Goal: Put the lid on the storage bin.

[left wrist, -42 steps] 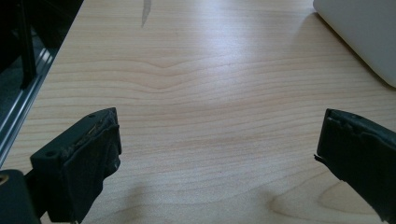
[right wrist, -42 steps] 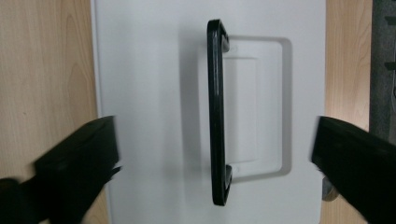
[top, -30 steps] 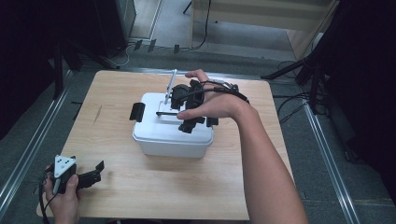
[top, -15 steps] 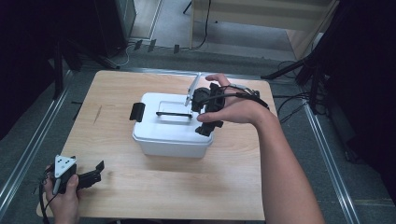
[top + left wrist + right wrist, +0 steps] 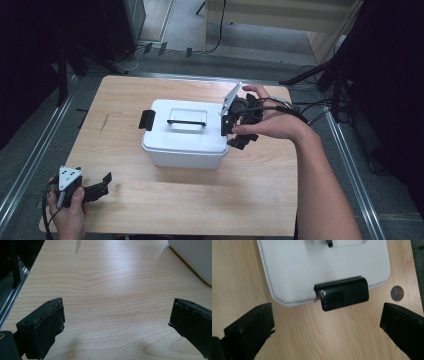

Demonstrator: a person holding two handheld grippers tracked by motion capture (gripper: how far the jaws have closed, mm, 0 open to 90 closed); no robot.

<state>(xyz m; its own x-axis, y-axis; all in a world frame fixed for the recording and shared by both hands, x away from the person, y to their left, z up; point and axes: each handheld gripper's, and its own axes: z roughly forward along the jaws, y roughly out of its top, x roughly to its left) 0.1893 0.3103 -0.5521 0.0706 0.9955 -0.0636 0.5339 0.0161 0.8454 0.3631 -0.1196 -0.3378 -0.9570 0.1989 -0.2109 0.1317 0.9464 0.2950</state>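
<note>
Moving our right gripper [image 5: 235, 131] off the box [image 5: 182, 135] lid to its right latch [image 5: 342, 293], jaws wide open, we readied to unclip it; left gripper [image 5: 102, 184] waited open, well left of the box.

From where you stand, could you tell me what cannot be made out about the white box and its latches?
- Contents: white box is lidded, high view.
- Right latch: high view, right gripper covers it.
- Handle: right gripper view, cut off by top edge.
- Left latch: too small to tell whether fastened.
</note>
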